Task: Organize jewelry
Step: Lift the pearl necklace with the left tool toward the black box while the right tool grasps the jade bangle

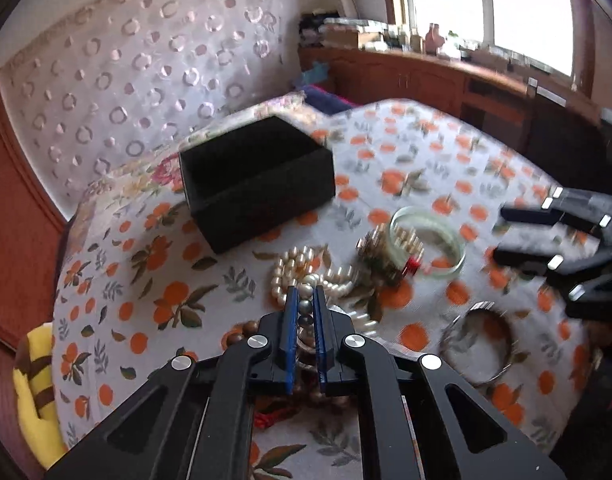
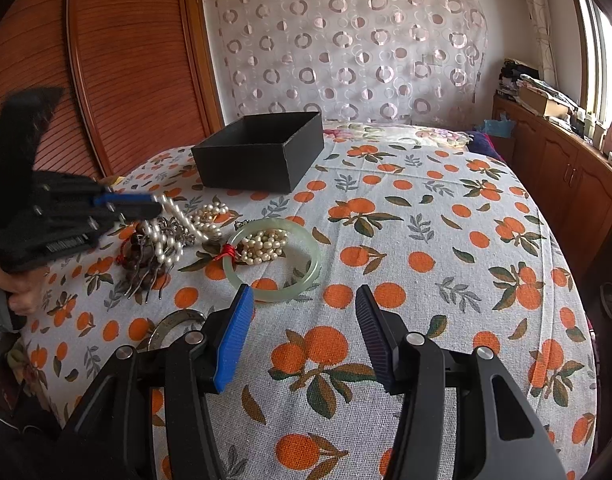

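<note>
Bed [image 2: 425, 240] under an orange-print cover. Directly on it: open black box [image 2: 262, 152] toward the far side; nearer, pale green bangle [image 2: 274, 258] ringing a pearl cluster [image 2: 266, 245]; beside it a pearl strand [image 2: 210, 216], dark beads [image 2: 140, 254], a metal bangle [image 2: 174, 322].

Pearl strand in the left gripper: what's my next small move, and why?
Probably lift it and carry it toward the black box. The left gripper is shut on the pearl strand, part of which still trails into the jewelry pile, and the box sits open just beyond. The right gripper is open and idle.
</note>
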A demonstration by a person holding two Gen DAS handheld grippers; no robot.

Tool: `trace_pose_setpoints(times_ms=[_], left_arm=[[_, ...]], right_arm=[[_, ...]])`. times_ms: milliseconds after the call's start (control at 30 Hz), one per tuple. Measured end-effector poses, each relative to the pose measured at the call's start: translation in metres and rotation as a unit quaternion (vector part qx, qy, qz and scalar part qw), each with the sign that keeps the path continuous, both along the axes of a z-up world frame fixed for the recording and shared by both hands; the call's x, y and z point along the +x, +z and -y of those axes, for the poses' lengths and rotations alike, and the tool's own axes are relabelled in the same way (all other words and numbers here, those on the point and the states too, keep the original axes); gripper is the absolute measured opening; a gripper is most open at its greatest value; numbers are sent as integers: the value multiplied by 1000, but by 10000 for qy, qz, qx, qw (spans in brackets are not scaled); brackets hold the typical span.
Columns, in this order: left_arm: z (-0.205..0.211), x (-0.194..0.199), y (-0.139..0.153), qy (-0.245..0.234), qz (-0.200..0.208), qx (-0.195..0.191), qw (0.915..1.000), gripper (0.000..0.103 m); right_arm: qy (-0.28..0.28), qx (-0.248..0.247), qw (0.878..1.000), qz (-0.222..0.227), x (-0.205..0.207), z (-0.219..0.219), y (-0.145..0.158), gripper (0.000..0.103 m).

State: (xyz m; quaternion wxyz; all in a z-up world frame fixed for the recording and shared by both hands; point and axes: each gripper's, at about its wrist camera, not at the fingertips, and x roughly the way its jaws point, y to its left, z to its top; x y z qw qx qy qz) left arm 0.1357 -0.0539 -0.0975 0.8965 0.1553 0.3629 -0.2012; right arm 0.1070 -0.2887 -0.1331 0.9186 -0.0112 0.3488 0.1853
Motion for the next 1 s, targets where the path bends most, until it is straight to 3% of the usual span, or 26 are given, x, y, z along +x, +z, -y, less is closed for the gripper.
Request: trace_pose_setpoints(times_ms=[433,933,1000], left_arm=[[-2,-15,72,97,625,-794,9948,7],[-13,-19,114,139,958,-956,9907,7],[-14,-19,116,148,995,-938,9905,7]], right_arm=[[257,-103,9996,-59,3,-14,6,56],[852,-437,9944,-453,38,-60,1,55],[911,-528,9931,-510,41,-63,-1,47]])
